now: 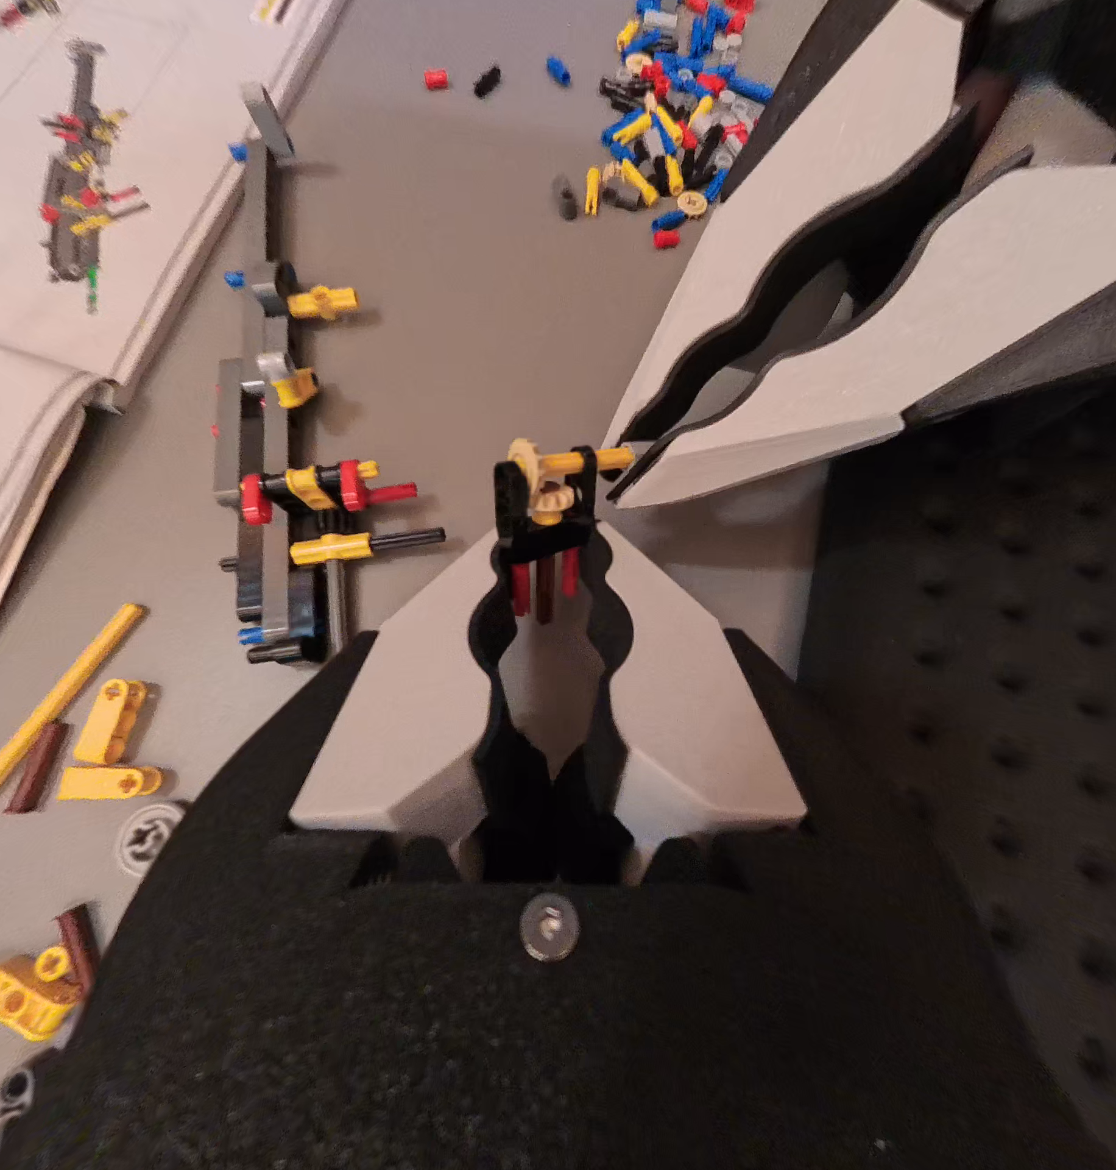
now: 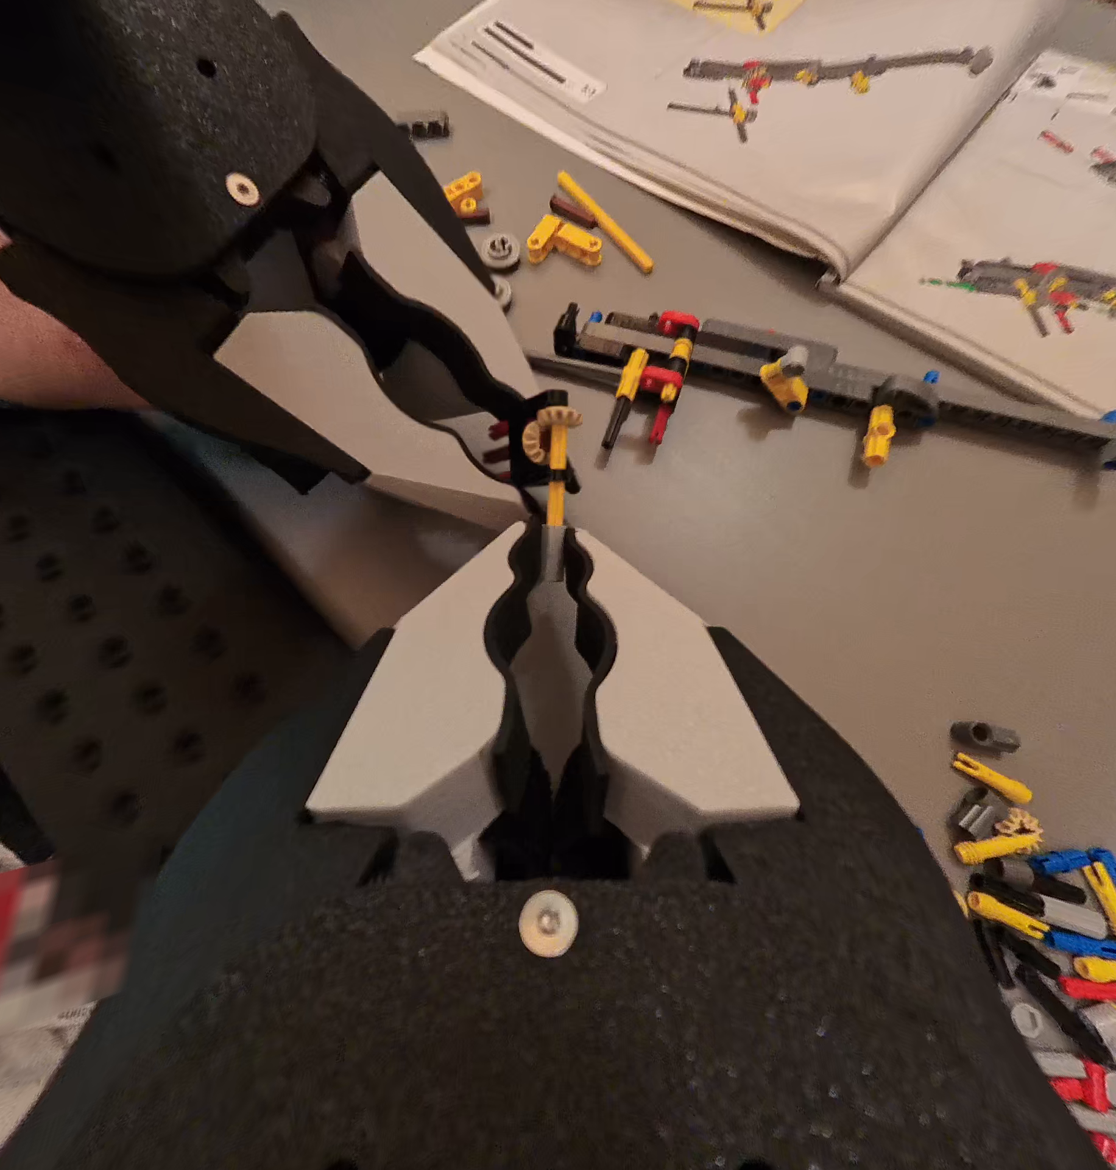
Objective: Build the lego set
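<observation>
A small black frame (image 1: 546, 513) carrying two tan gears (image 1: 530, 465) and a yellow rod (image 1: 590, 461) is held up above the grey table (image 1: 479, 285), between the two claws. The left gripper (image 1: 546, 544) is clenched on the frame's lower edge, where red and dark red pins (image 1: 546, 585) hang down between its fingers. The right gripper (image 2: 552, 528) comes in from the side and is clamped on the free end of the yellow rod, its tips closed tight around it; a short grey piece (image 2: 554, 557) sits just behind the rod's end between its fingers. On the table beyond, a long grey beam assembly (image 2: 859, 380) lies flat, with yellow, red and black connectors sticking out along one side. An open instruction booklet (image 2: 796, 158) lies just past the assembly, its pages showing drawings of the model. A heap of loose blue, yellow, red, black and grey pins (image 1: 676, 120) lies off to one side, well apart from the assembly. Nearer the left gripper lie a long yellow stick (image 1: 55, 703), a brown pin (image 1: 36, 769) touching it, and a pair of yellow connectors (image 1: 109, 741) just beside them.
</observation>
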The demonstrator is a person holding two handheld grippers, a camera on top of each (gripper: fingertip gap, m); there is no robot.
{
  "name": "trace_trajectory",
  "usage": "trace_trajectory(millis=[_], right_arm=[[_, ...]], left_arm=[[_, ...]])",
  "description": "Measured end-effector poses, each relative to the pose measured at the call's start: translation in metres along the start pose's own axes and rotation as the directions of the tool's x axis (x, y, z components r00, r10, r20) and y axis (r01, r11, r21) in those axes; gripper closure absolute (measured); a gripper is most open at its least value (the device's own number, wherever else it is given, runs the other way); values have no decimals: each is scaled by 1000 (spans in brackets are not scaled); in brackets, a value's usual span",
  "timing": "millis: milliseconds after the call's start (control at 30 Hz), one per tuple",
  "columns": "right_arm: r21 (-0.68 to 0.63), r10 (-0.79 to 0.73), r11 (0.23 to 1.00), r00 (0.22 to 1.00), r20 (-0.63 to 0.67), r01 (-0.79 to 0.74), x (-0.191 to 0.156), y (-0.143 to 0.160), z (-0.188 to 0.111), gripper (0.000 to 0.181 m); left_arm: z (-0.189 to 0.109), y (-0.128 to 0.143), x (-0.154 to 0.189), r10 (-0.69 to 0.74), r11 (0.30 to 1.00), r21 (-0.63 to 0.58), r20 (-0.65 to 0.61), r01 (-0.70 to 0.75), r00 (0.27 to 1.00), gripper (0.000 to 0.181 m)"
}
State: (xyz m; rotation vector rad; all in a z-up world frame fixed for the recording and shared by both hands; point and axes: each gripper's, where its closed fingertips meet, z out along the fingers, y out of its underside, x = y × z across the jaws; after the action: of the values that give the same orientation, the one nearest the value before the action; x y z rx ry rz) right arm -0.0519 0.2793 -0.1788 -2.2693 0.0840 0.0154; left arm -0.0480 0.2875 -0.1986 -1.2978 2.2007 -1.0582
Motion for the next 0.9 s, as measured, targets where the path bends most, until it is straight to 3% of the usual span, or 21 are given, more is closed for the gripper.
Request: trace_trajectory(millis=[133, 233, 300, 400, 633, 733, 900], right_arm=[[83, -81, 994, 994, 70, 75, -4, -8, -7, 175], [157, -172, 978, 956, 238, 137, -10, -13, -22, 150], [208, -202, 970, 901, 384, 129, -20, -17, -33, 157], [186, -172, 978, 864, 473, 93, -16, -18, -27, 167], [196, -216, 971, 844, 491, 135, -18, -15, -16, 175], [201, -192, 974, 851, 489, 104, -14, -17, -16, 175], [213, -175, 974, 851, 495, 77, -13, -19, -18, 175]], left_arm=[[-4, -4, 5, 54, 998, 47, -65, -51, 996, 169], [-14, -9, 22, 16, 994, 105, -250, 11, 968, 179], [-22, -15, 31, -24, 988, 131, -363, 76, 931, 179], [-22, -15, 30, -29, 987, 134, -367, 83, 930, 179], [-22, -13, 32, -67, 987, 109, -397, 119, 915, 177], [-31, -24, 25, -106, 968, 164, -410, 188, 906, 169], [-39, -33, 24, -87, 956, 221, -415, 193, 905, 173]])
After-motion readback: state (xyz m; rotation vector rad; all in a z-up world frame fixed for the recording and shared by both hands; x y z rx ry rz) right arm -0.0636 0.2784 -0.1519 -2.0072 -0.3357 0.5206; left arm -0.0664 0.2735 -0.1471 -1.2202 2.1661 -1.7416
